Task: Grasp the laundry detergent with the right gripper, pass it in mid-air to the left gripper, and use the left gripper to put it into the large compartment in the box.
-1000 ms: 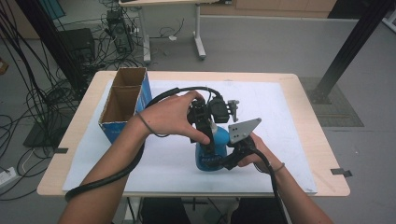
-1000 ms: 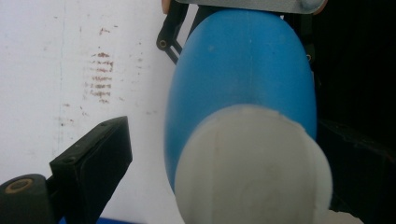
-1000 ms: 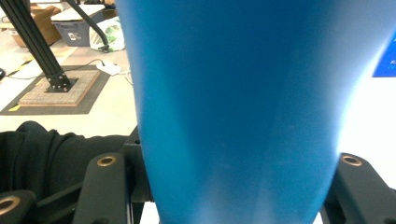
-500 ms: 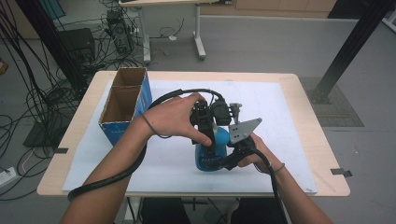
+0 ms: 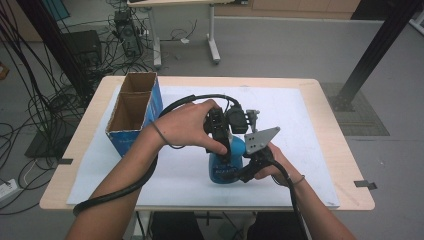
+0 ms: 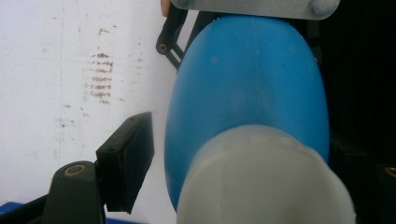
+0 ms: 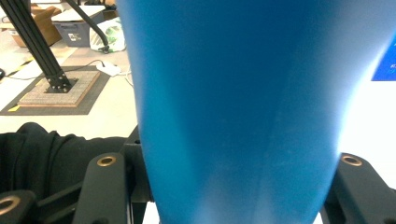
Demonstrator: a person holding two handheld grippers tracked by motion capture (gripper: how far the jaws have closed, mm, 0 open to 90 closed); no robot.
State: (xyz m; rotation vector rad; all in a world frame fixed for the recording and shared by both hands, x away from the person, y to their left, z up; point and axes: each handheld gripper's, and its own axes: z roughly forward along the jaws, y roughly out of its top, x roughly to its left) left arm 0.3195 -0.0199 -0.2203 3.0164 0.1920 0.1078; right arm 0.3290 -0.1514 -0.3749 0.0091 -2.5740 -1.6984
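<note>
High view: a blue plastic bottle with a white cap (image 5: 226, 162) stands near the front middle of the surface, on a white sheet (image 5: 310, 130) that covers most of the light wooden table (image 5: 345, 160). The right gripper (image 5: 246, 167) clamps the bottle's body from the right side — in the right gripper view the blue wall (image 7: 233, 107) fills the space between both black jaws, which press against it. The left gripper (image 5: 223, 142) comes at the bottle's top from above; its jaws have just been closing, with the cap (image 6: 261, 182) between them. In the left gripper view one pad (image 6: 128, 163) stands a little off the bottle's shoulder, not touching, and the other jaw is lost in shadow, so those jaws are not yet gripping. A blue cardboard box with two open compartments (image 5: 132, 112) sits well apart at the surface's left rear — its cells are brown inside.
</note>
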